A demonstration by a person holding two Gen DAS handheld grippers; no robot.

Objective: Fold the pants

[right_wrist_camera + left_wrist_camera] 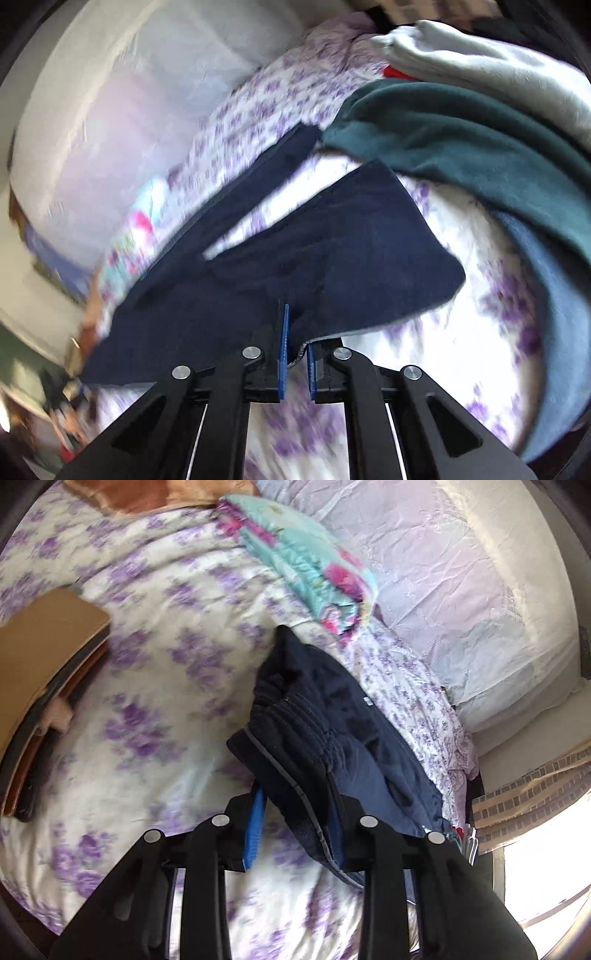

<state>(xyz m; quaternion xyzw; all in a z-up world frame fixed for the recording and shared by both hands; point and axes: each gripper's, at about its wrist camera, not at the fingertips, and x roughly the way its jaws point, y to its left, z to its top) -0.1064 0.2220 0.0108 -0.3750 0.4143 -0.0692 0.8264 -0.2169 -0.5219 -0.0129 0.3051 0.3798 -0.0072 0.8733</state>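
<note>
The navy pants hang above a bed with a purple-flowered sheet. My left gripper is shut on the pants at the ribbed elastic waistband; the cloth bunches between its blue pads. In the right wrist view my right gripper is shut on a lower edge of the same pants, whose two legs spread away toward the far side. The right view is motion-blurred.
A folded teal and pink quilt and a pale pillow lie at the bed's head. A brown board sits at the left. A pile of teal, blue and white garments lies at the right.
</note>
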